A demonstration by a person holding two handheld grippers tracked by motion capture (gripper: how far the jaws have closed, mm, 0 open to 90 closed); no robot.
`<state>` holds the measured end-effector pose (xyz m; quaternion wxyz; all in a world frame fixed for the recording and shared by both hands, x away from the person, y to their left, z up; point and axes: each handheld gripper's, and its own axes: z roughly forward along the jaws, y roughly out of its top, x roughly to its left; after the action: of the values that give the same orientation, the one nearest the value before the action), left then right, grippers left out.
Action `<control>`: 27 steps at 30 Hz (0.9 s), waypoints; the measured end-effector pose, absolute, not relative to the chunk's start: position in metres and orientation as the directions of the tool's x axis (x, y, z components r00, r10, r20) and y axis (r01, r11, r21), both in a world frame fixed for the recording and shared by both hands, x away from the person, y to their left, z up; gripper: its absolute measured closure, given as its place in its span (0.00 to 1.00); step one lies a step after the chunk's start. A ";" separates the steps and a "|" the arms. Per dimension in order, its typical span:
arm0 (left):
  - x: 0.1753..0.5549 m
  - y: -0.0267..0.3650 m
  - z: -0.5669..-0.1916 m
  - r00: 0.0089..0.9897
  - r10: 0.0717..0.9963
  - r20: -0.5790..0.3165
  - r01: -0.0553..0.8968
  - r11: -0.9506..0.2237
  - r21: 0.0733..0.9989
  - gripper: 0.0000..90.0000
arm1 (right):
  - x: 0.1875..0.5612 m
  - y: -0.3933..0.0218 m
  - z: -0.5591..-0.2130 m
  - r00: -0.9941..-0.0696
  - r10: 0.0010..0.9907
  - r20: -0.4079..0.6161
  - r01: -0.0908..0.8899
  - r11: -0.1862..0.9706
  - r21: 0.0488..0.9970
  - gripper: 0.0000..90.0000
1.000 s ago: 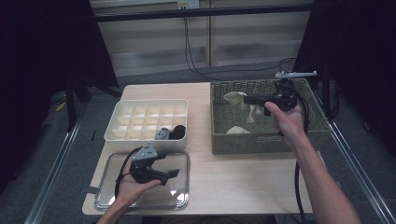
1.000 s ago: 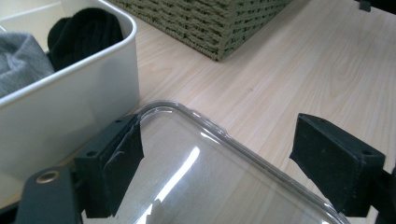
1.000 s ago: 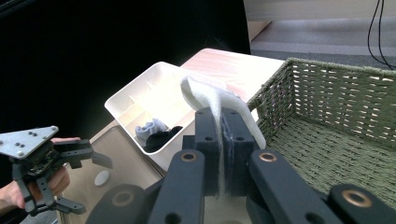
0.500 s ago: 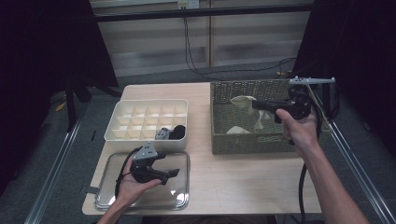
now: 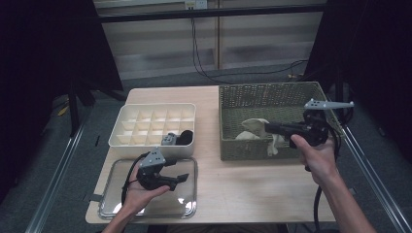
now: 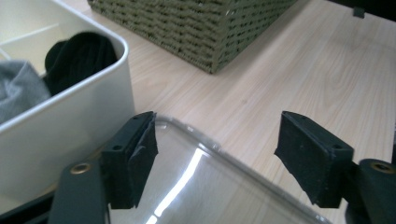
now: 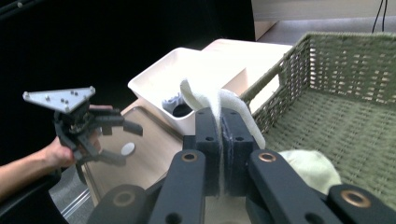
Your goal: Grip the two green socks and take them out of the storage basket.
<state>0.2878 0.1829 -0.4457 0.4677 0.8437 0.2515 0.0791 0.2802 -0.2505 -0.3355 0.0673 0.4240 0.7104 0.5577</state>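
Right gripper view: sock [image 7: 224,105] pinched between tongs [image 7: 219,140]

black bundle [image 5: 186,137] in divided box [image 5: 155,109]

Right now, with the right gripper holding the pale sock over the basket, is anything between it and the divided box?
Only the basket's near-left wall stands between; the sock hangs above it in the right gripper. Bare table lies before the box. The left gripper sits lower, over the clear lid, off that line.
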 end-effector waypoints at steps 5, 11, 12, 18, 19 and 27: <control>0.291 0.169 -0.441 0.873 0.475 -0.107 0.341 -0.440 0.831 0.38 | 0.274 -0.246 -0.355 -0.626 0.672 0.396 0.557 0.029 0.830 0.97; 0.291 0.153 -0.442 0.892 0.440 -0.102 0.323 -0.464 0.825 0.41 | 0.272 -0.239 -0.373 -0.629 0.660 0.412 0.574 0.037 0.818 0.97; 0.290 0.152 -0.443 0.896 0.433 -0.097 0.318 -0.473 0.822 0.43 | 0.271 -0.237 -0.376 -0.632 0.655 0.413 0.576 0.041 0.817 0.97; 0.287 0.149 -0.446 0.908 0.411 -0.085 0.300 -0.495 0.816 0.54 | 0.268 -0.227 -0.390 -0.644 0.637 0.424 0.589 0.059 0.806 0.96; 0.287 0.149 -0.447 0.908 0.410 -0.085 0.299 -0.493 0.817 0.56 | 0.268 -0.226 -0.392 -0.645 0.635 0.424 0.589 0.061 0.806 0.96; 0.289 0.147 -0.453 0.908 0.407 -0.100 0.311 -0.495 0.811 0.64 | 0.272 -0.217 -0.421 -0.632 0.627 0.455 0.626 0.068 0.777 0.96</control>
<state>0.2887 0.1470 -0.4531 0.4571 0.8631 0.2082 0.0525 0.2717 -0.2171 -0.4214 0.0006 0.4288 0.7307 0.5312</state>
